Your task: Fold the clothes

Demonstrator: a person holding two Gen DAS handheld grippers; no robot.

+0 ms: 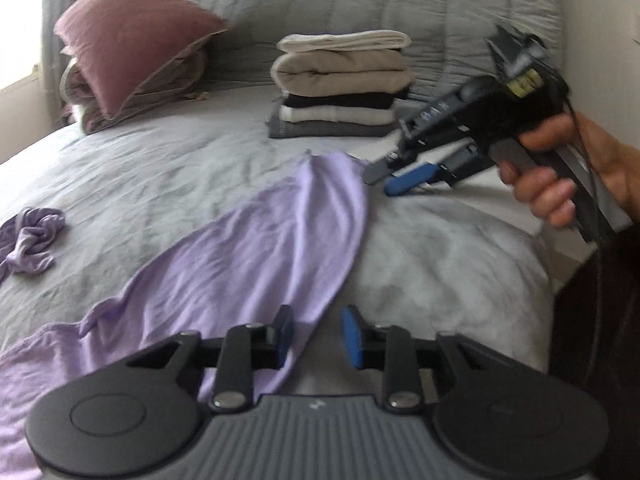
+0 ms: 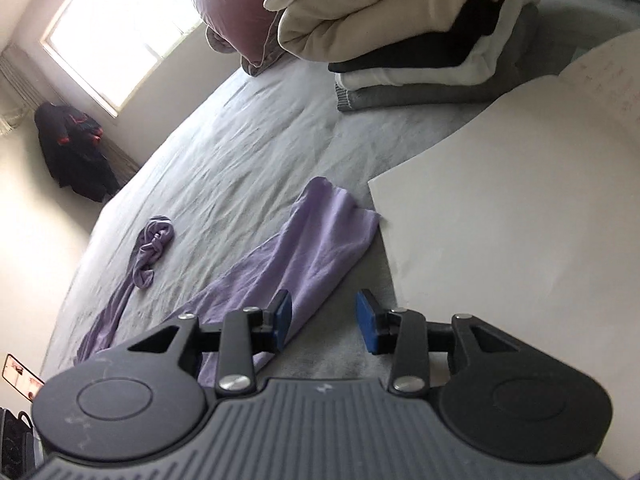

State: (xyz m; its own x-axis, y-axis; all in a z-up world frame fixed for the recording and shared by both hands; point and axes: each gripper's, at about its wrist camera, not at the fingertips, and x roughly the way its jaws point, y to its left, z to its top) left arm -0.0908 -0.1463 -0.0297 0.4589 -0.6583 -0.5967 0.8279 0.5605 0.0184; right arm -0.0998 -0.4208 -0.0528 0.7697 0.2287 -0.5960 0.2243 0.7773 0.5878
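A lilac garment (image 1: 256, 256) lies stretched in a long strip across the grey bed (image 1: 140, 184); it also shows in the right wrist view (image 2: 312, 240). Its far end lies bunched in a knot at the left (image 1: 30, 240), also seen from the right wrist (image 2: 150, 256). My left gripper (image 1: 318, 338) is open, just above the garment's near right edge. My right gripper (image 2: 326, 322) is open and empty, hovering by the garment's far tip; in the left wrist view it (image 1: 386, 178) is held in a hand at the right.
A stack of folded clothes (image 1: 344, 88) stands at the back of the bed, also seen in the right wrist view (image 2: 408, 28). A mauve pillow (image 1: 136, 44) leans at the back left. A white board (image 2: 520, 216) lies on the bed's right side.
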